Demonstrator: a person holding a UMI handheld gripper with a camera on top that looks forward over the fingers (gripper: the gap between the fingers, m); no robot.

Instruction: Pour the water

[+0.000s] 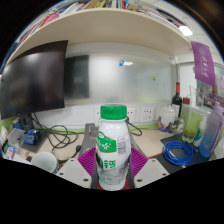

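Our hand-held gripper [113,172] was clamped on the bottle [113,146], both purple pads pressing its sides, holding it upright above the tabletop [150,145]. Its green cap [114,111] was on; we judged pouring not yet begun.

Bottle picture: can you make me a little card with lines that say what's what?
bottle: white bottle with green cap and green label, upright
tongs: tongs with a pink pad against each side of the bottle, holding it
beyond the bottle: desk with a dark monitor, a blue cable coil and a greenish container
pouring: not yet begun
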